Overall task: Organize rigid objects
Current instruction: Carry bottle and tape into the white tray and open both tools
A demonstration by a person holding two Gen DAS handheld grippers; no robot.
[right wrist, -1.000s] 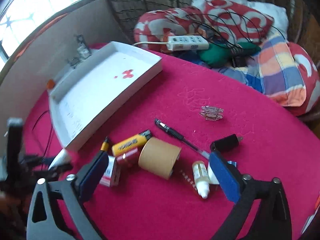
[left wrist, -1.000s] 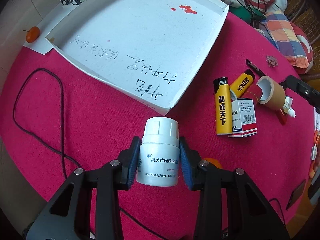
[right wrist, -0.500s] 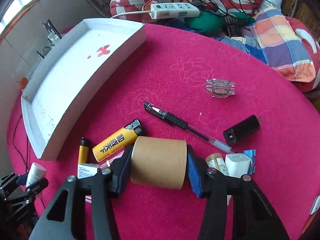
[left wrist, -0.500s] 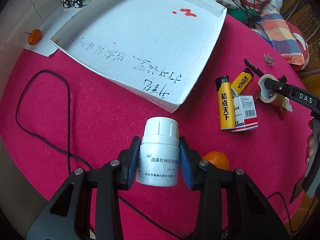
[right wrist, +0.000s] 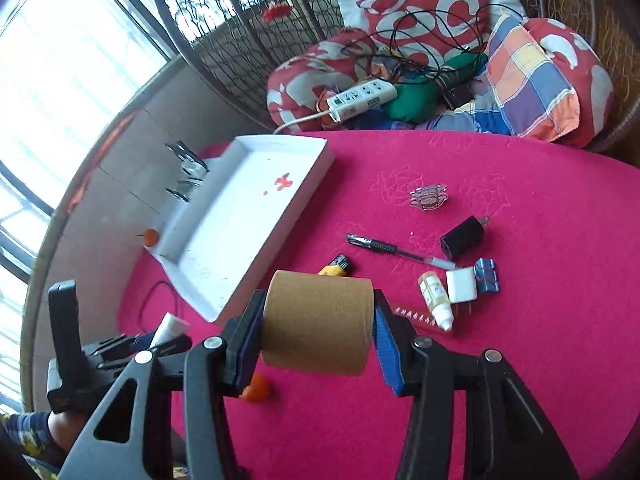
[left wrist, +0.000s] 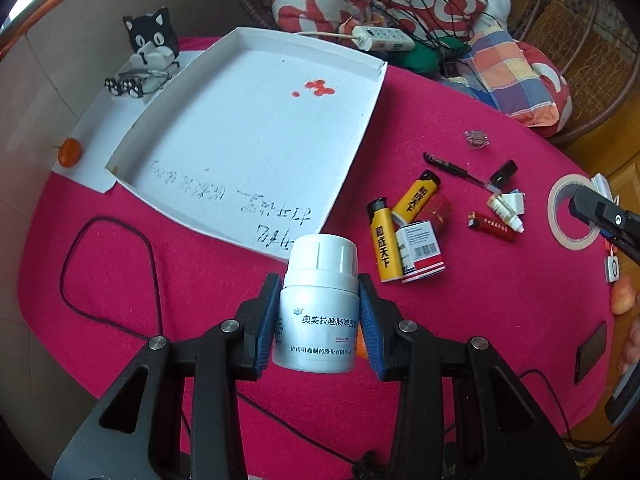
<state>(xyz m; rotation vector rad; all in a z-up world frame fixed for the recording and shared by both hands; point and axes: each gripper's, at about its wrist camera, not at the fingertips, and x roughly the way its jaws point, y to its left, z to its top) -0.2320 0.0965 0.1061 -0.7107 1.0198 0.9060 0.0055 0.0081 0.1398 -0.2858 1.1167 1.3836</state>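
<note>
My left gripper (left wrist: 318, 320) is shut on a white pill bottle (left wrist: 318, 308) and holds it above the red tablecloth, near the front edge of the white tray (left wrist: 224, 236). My right gripper (right wrist: 316, 322) is shut on a brown tape roll (right wrist: 316, 322) and holds it lifted above the cloth; it also shows in the left wrist view (left wrist: 570, 212). On the cloth lie two yellow lighters (left wrist: 384, 246), a small box (left wrist: 422, 256), a red lighter (left wrist: 490, 226), a dropper bottle (right wrist: 436, 300), a pen (right wrist: 394, 250) and a black plug (right wrist: 462, 238).
A black cable (left wrist: 108, 276) loops on the cloth at the left. A small orange (right wrist: 256, 390) lies under the grippers. A cat figure (left wrist: 152, 40), a power strip (right wrist: 360, 100) and cushions (right wrist: 532, 76) lie beyond the table. The tray (right wrist: 248, 220) is long and shallow.
My right gripper closed on the tape roll and lifted it off the cloth. My left gripper kept hold of the bottle and tilted up, so the view shows more of the far side.
</note>
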